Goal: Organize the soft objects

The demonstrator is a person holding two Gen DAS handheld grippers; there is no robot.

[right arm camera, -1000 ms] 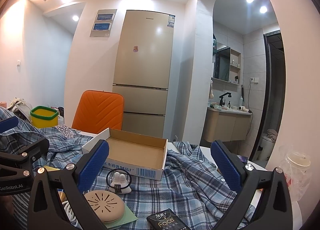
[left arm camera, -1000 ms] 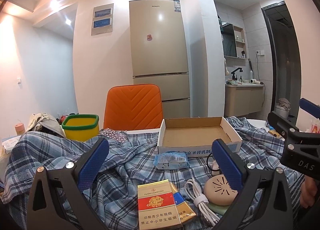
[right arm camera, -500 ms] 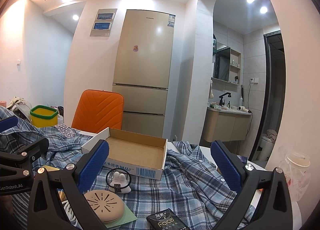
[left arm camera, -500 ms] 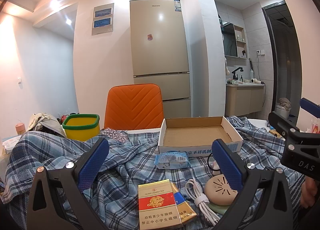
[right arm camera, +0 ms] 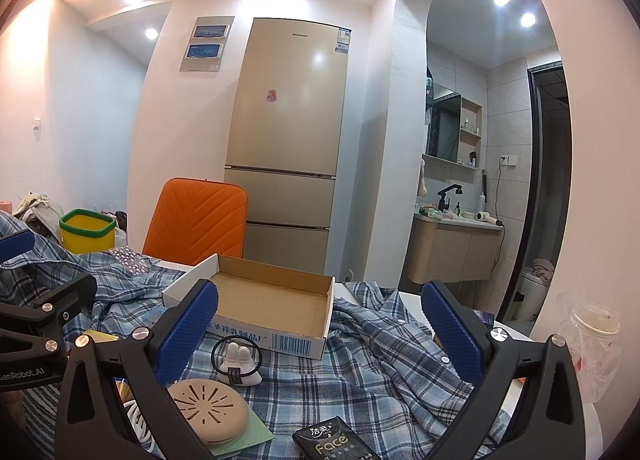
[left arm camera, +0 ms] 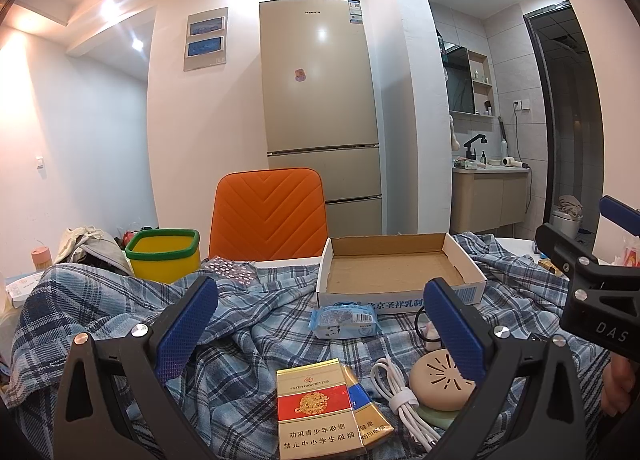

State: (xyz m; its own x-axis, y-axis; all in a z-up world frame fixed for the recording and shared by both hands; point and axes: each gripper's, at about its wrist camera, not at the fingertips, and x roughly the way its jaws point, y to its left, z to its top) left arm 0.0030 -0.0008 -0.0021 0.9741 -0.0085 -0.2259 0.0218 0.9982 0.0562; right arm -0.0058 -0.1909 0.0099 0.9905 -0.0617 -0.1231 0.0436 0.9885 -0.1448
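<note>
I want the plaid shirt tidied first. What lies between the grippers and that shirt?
The plaid shirt is buried under clutter: cigarette packs, white cable, beige disc, tissue pack, blue packet and cardboard box. Both grippers are open.

One plaid shirt, one cardboard box, two cigarette packs, one wipes packet, one white cable, one beige disc, one tissue pack, one yellow bin, one orange chair.

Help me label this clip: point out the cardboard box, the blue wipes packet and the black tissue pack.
cardboard box (left arm camera: 390, 274), left wrist view, brown inner floor.
blue wipes packet (left arm camera: 345, 316), left wrist view, middle of its front.
black tissue pack (right arm camera: 332, 440), right wrist view, printed top face.
</note>
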